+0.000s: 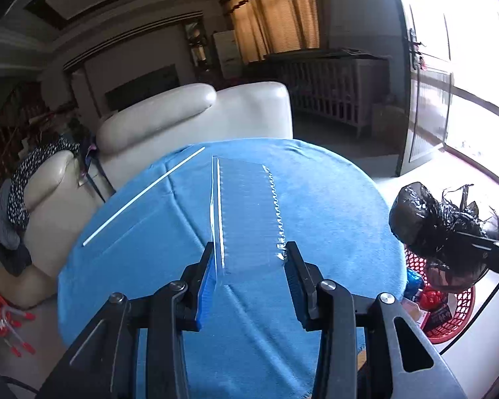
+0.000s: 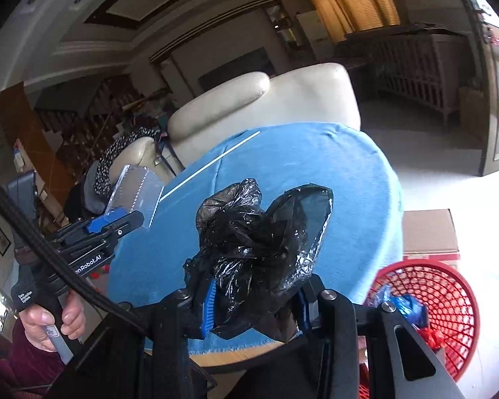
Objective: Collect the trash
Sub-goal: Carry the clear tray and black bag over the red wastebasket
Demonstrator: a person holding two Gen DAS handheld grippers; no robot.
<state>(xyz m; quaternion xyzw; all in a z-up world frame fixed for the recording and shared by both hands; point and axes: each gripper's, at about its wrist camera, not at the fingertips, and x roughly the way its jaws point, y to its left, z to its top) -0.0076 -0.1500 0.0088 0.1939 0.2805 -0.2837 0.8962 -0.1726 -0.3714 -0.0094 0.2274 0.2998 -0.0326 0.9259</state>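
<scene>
A clear plastic wrapper (image 1: 246, 212) with a serrated edge spans the jaws of my left gripper (image 1: 249, 262), which is shut on it above the blue-covered round table (image 1: 332, 199). From the right wrist view the same wrapper (image 2: 133, 189) sticks up out of the left gripper (image 2: 116, 221), which a hand holds at the left. My right gripper (image 2: 254, 299) is shut on a crumpled black plastic bag (image 2: 259, 242) over the table's near edge. In the left wrist view that bag (image 1: 422, 219) hangs at the right. A thin white stick (image 1: 143, 196) lies on the cloth.
A red mesh basket (image 2: 449, 286) holding blue and red trash stands on the floor right of the table, also in the left wrist view (image 1: 462, 319). A cardboard box (image 2: 429, 232) sits behind it. A cream sofa (image 1: 199, 113) stands past the table's far edge.
</scene>
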